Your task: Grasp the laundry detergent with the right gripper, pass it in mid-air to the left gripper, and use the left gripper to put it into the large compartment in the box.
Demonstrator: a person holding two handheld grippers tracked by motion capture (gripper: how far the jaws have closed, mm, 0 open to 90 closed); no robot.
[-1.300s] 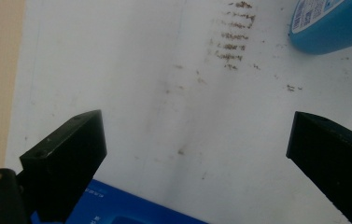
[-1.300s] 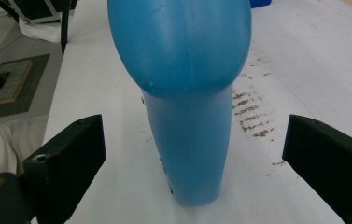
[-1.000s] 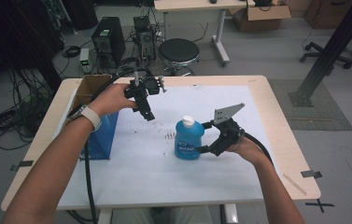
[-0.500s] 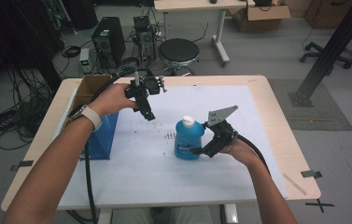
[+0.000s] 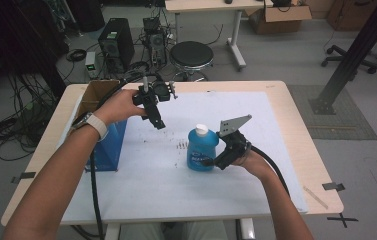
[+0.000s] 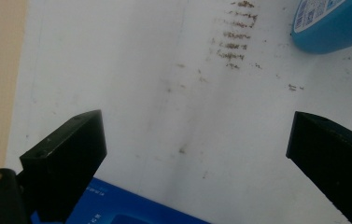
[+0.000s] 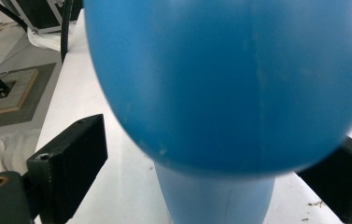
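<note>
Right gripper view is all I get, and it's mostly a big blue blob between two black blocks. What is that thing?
Observer: A blue bottle with a white cap, standing upright on a white sheet that covers the table.
Operator: Where on the bottle is my gripper?
Observer: From above, the right gripper sits low at the bottle's side, coming from the person's right.
Operator: And the other hand?
Observer: The left gripper is held above the sheet, jaws open and holding nothing, next to an open blue box on the table's left part.
</note>
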